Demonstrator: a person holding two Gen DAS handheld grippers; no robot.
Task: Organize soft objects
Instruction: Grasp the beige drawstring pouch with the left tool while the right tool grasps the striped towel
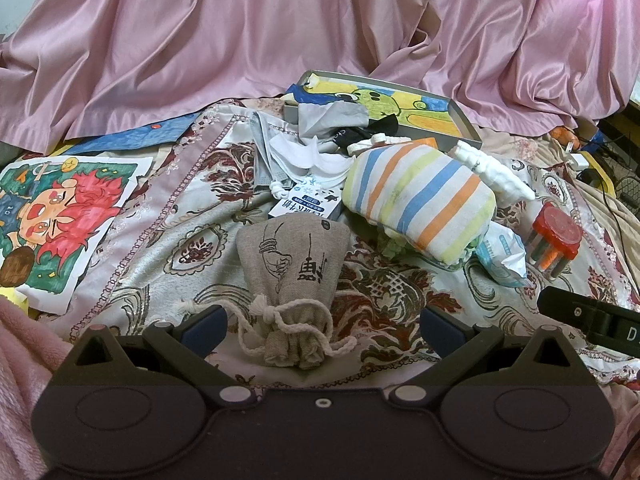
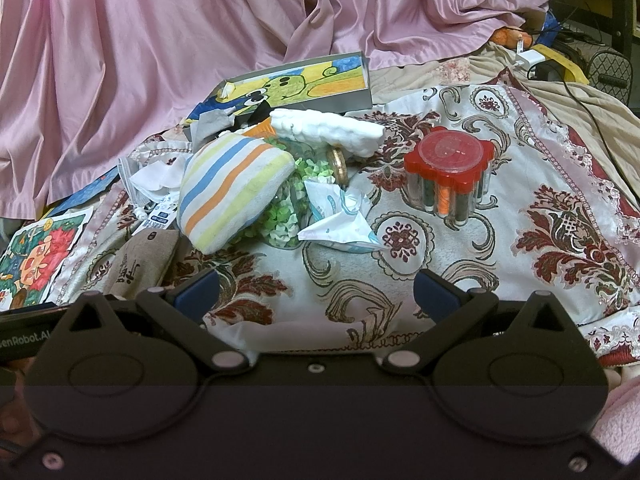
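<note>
Black gripper [image 1: 322, 326], blue-padded jaws, silver screws

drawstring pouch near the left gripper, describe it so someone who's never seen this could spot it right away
On the floral patterned cloth spread before the pink curtain, look just ahead of the open left gripper. The drawstring pouch lies there, its tied neck toward the gripper. Unlike the striped pastel bundle behind it, it is plain grey-beige linen with black ink drawings and a white cord.

The black device [image 2: 24, 338] reads "enRobot.AI"; the linen pouch [image 1: 292, 256] bears an unreadable ink character.
</note>
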